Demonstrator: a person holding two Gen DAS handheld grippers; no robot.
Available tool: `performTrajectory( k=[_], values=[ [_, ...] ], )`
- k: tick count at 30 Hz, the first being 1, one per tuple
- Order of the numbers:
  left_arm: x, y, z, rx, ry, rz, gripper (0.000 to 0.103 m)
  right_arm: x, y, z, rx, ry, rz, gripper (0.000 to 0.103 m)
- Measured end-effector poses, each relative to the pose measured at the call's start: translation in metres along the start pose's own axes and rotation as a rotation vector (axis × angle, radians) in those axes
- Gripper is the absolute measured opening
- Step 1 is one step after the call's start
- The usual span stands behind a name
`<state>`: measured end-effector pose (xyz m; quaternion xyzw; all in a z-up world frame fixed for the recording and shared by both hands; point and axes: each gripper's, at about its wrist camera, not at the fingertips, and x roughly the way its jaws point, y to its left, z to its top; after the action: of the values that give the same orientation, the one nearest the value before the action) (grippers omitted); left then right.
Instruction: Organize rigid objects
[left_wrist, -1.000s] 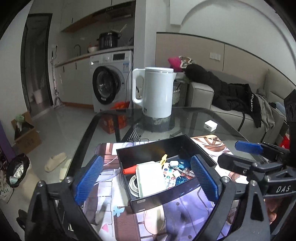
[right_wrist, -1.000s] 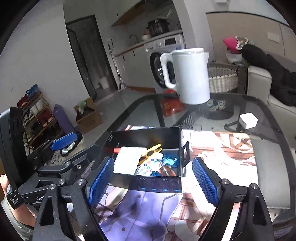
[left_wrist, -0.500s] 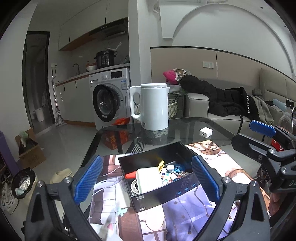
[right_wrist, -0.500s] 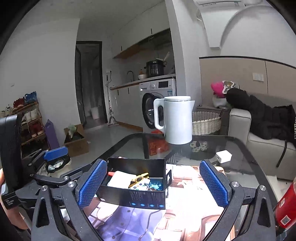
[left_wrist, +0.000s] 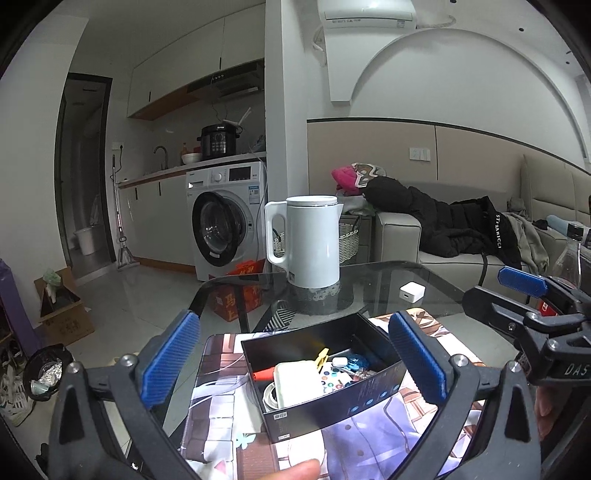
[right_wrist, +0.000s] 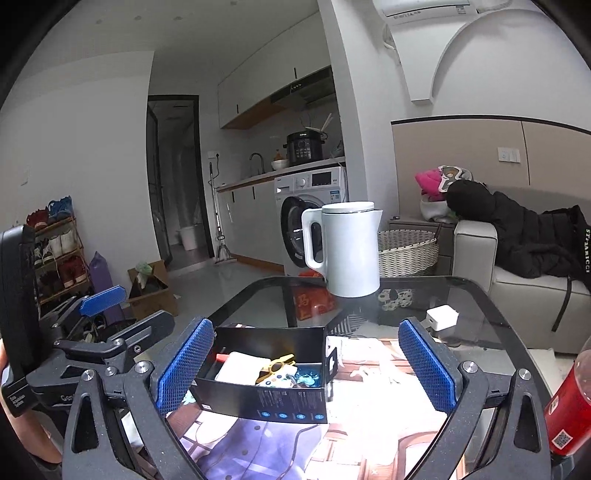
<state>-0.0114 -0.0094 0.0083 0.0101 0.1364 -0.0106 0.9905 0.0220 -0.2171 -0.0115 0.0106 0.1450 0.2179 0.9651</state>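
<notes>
Both tools apart | black box (left_wrist: 325, 402) ahead, seemingly untouched, on table (left_wrist: 436, 295)

Glossy glass table (left_wrist: 436, 284), matt black box (left_wrist: 332, 410)

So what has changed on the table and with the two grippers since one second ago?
Both grippers drew back and tilted up: the black box now looks smaller and lower, with more wall and ceiling in view. The left gripper, with nothing between its blue pads, is opening; the right gripper has opened wider and is empty too. The box with its contents, the white kettle and the white charger stayed put.
</notes>
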Motion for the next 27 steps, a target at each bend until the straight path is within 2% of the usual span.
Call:
performTrajectory(
  k=[7, 12, 27],
  values=[
    [-0.0005, -0.0009, 0.001, 0.002, 0.006, 0.004, 0.103, -0.0033, 0.0003, 0.0004, -0.026, -0.02, -0.007, 0.102],
    [0.0003, -0.0022, 0.0014, 0.01, 0.008, 0.042, 0.103, -0.0041, 0.0018, 0.0004, -0.031, -0.021, -0.005, 0.102],
    [0.0028, -0.0046, -0.0004, 0.008, 0.012, 0.037, 0.103, -0.0046, 0.0041, 0.0018, -0.042, -0.017, 0.001, 0.102]
  ],
)
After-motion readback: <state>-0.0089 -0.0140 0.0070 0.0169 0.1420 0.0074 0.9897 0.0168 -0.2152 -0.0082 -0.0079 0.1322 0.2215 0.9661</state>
